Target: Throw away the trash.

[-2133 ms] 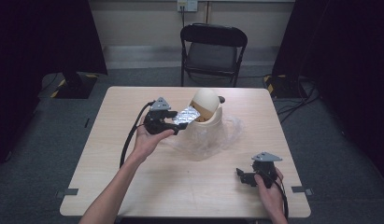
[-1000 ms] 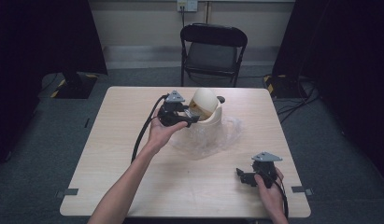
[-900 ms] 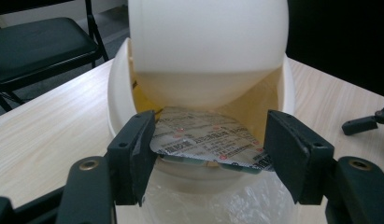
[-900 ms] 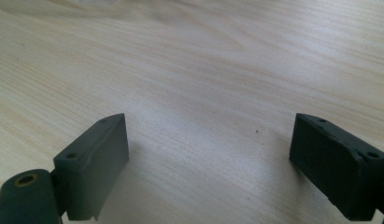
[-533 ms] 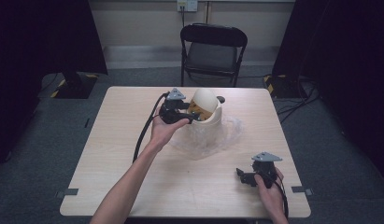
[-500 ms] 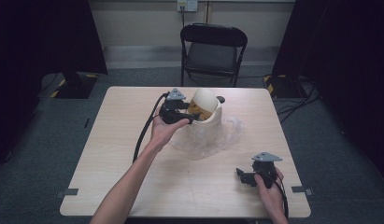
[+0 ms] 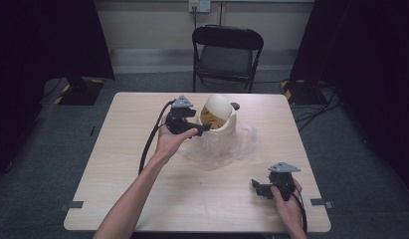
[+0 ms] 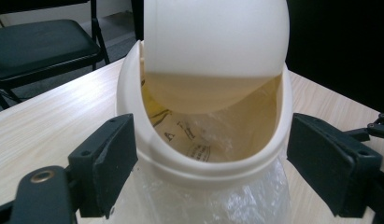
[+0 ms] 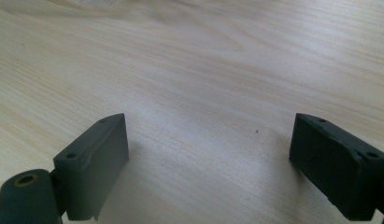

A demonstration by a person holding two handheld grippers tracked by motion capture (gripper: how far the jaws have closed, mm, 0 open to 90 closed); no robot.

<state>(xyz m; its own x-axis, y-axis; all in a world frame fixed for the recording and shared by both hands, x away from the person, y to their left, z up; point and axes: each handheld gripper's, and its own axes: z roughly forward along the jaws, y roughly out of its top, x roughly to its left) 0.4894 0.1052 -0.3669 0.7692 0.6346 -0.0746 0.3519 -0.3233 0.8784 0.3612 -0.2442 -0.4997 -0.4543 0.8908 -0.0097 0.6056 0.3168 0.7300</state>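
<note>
Small cream plastic bin (image 7: 218,118) with domed swing lid (image 8: 213,37), upright near the far middle of the table. Lid tipped inward, mouth open; printed wrapper (image 8: 189,140) visible inside, against a clear liner. Crumpled clear plastic bag (image 7: 227,147) spreads round the bin's base on the near side.

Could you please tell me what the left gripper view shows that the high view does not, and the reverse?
The left gripper view shows inside the cream bin: printed packaging under its tilted swing lid, between the open jaws of the left hand-held gripper. The high view adds the folding chair, the person's forearm, and the right hand-held gripper resting low near the table's front right corner. Both share the bin, the clear plastic bag and the tabletop.
</note>
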